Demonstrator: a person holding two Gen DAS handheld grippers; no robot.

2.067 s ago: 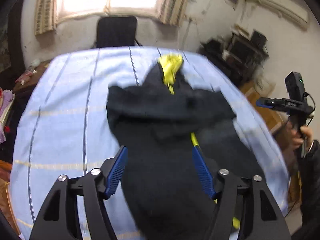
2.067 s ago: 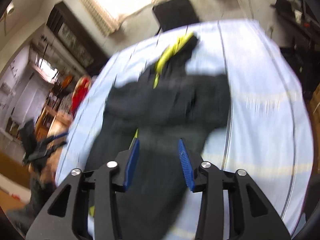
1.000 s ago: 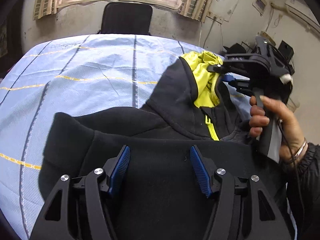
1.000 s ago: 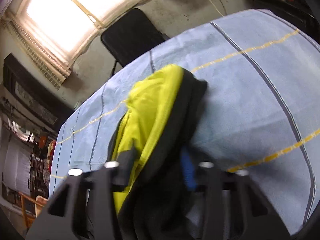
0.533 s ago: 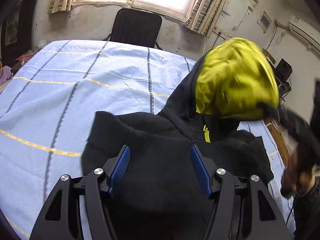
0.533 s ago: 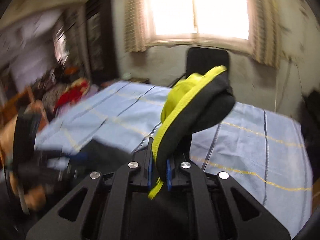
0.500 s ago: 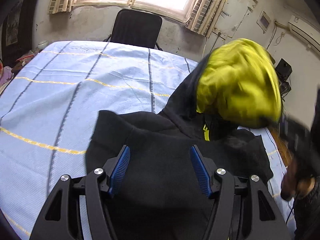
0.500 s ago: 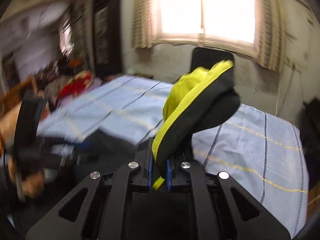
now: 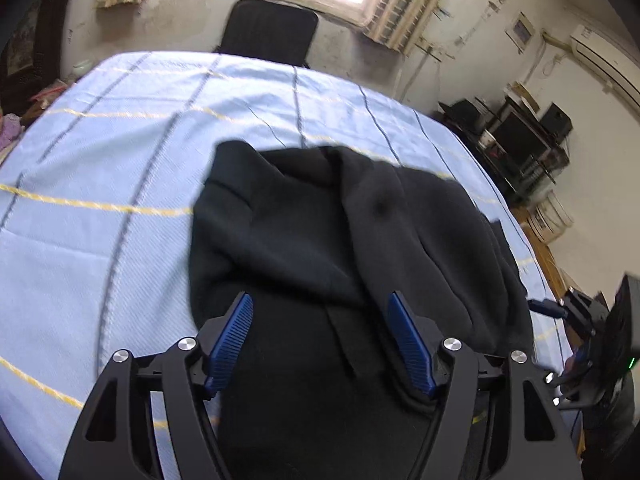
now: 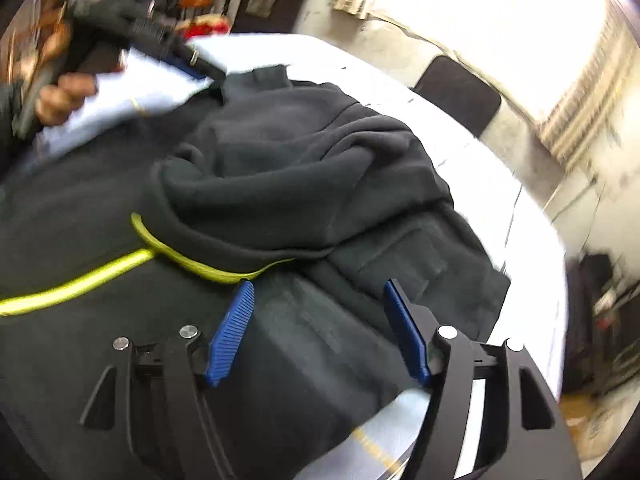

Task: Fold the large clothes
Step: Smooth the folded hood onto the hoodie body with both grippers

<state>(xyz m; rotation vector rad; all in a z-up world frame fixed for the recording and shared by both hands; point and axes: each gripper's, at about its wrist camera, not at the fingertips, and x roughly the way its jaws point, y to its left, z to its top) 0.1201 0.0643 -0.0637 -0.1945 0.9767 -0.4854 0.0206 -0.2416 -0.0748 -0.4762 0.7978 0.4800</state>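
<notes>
Since half a second ago, your right gripper [image 10: 316,328] has let go of the hood [image 10: 256,216] it was holding aloft, and the hood now lies folded down over the chest of the black hooded jacket [image 9: 340,240]. Both pairs of fingers stand apart with nothing between them: the left gripper [image 9: 322,338] hovers over the jacket's lower body, the right over its front panel beside the hood rim. The jacket rests on the table [image 9: 120,152], toward its right half, and is spread flat so that each fold lands on a supported layer. Judge the hood fold as done; the sleeves and body halves remain to be brought in. The cloth is a thick, matt fleece that holds soft rolled ridges rather than sharp creases, so expect it to spring back unless pressed. A yellow-green lining edge [image 10: 208,268] and a zip line [image 10: 76,286] of the same colour mark the centre front; use them as the fold axis. The table cover is a light blue woven sheet with dark and yellow stripes, slightly wrinkled, and likely to drag with the garment
</notes>
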